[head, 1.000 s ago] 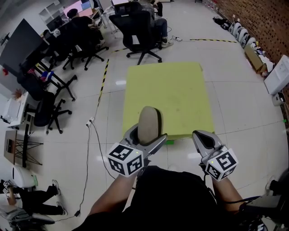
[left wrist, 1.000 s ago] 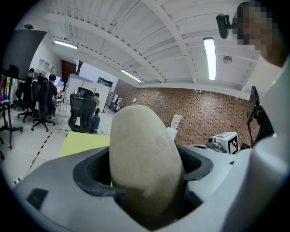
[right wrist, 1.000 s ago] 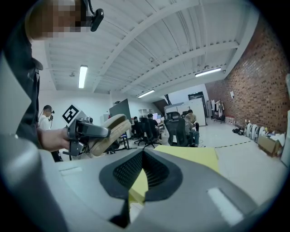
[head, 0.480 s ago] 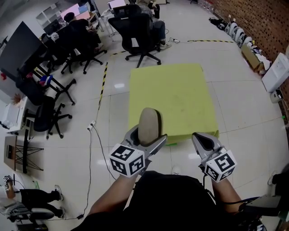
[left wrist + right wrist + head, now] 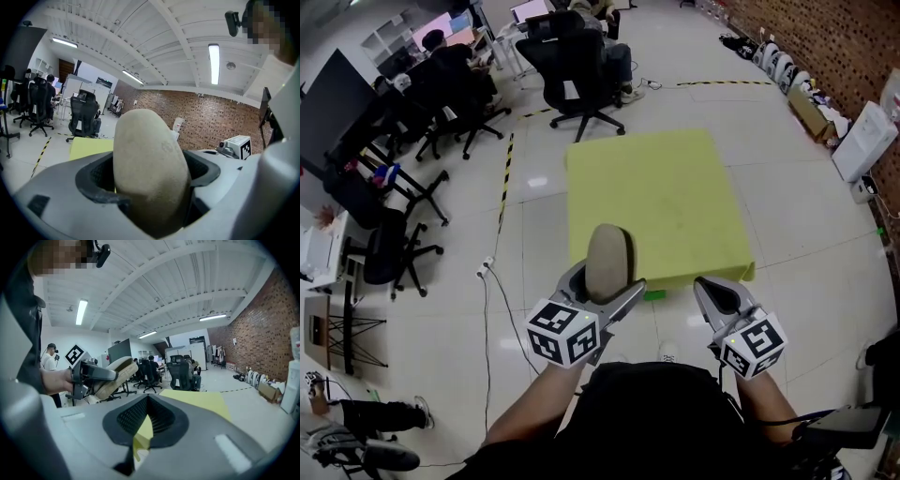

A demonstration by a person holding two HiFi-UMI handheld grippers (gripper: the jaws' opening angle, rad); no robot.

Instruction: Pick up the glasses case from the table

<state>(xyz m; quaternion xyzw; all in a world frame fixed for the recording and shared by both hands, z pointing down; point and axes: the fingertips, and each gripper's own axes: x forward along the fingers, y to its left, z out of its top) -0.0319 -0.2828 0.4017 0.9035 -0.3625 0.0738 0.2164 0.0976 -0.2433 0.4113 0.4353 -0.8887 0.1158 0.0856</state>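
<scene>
Head view: the left tongs (image 5: pixel 605 283) are seen clamped on the glasses case (image 5: pixel 610 255), a beige, rounded, oblong case. It is gripped by its lower end and stands up between the two jaws, with its upper end projecting well past their tips. The case is held in the air, clear of the yellow-green tabletop (image 5: pixel 661 187), which lies ahead of and below both tongs. The right tongs (image 5: pixel 712 291) are carried beside the left ones, well apart from them, at about the same height and pointed the same way, towards the tabletop's near edge. A marker cube (image 5: pixel 563 334) is fixed at the back of each pair.

In the left gripper view the space between the jaws is filled by the case. Both dark pads are pressed against its sides, so the jaws are kept wide by the case itself.

In the right gripper view the jaws are brought together at their tips, with nothing held. Only a strip of the tabletop is seen through the hollow between the pads. To the left of these tongs the left tongs are seen, with the case slanting up out of them.

Beyond the tabletop, past the tips of both tongs, black office chairs (image 5: pixel 581 66) stand on a pale tiled floor (image 5: pixel 806 216). A brick wall (image 5: pixel 834 28) is seen on the right tongs' side, and a cable (image 5: pixel 494 300) is trailed over the floor on the left tongs' side.
</scene>
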